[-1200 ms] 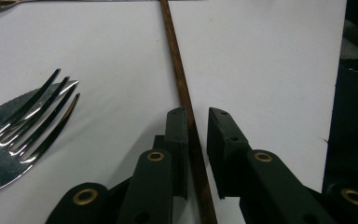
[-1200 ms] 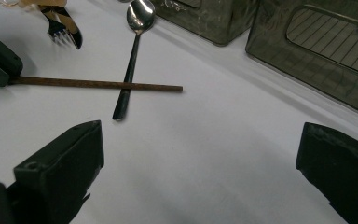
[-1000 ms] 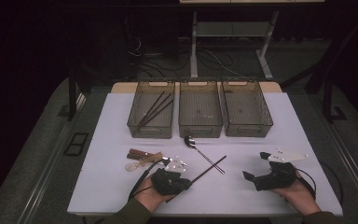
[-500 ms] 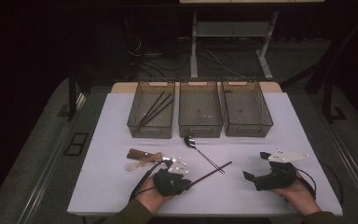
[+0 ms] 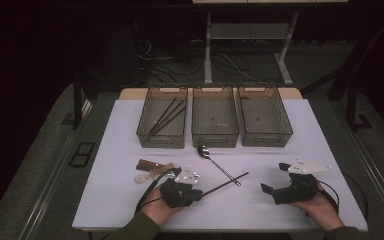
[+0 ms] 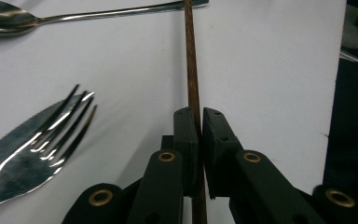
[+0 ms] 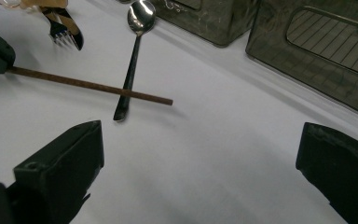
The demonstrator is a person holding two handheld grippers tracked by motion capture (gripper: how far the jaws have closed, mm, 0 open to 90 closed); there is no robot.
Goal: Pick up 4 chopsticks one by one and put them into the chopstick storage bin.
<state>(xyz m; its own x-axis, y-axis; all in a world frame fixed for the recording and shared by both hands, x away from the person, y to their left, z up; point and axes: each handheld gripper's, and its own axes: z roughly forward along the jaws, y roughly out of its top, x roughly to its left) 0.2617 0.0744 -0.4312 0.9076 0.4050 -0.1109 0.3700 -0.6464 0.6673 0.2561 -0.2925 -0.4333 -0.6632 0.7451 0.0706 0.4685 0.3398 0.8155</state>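
- Brown wooden chopstick (image 6: 192, 70), thin, round and straight: we see it clamped near one end between the left gripper (image 6: 199, 122) jaws; its free end runs out over the white table (image 5: 110, 150) and crosses the handle of the polished steel spoon (image 5: 219, 166).
- Handling, our judgement: very light and stiff, so it will not sag, yet held so near one end the long free part can swing or pivot in the pads. A round, smooth shaft may roll; a grip closer to the middle would steady it.
- Surface looks matte and slightly grainy, dark reddish-brown; probably less slippery than the metal pieces.
- Left gripper: jaws clenched on the stick, pads pressing from both sides, low over the table in front of the person.
- Right gripper (image 7: 200, 154): jaws spread wide, nothing between them, resting in the right hand (image 5: 320, 205) at the table's near right.
- Steel fork (image 6: 32, 135), glossy, tines curved, lies just beside the held stick; reflective, hard, likely slippery.
- Three smoky translucent plastic bins sit in a row at the far side; the left bin (image 5: 162, 120) holds more dark chopsticks, so we judge that the likely destination.
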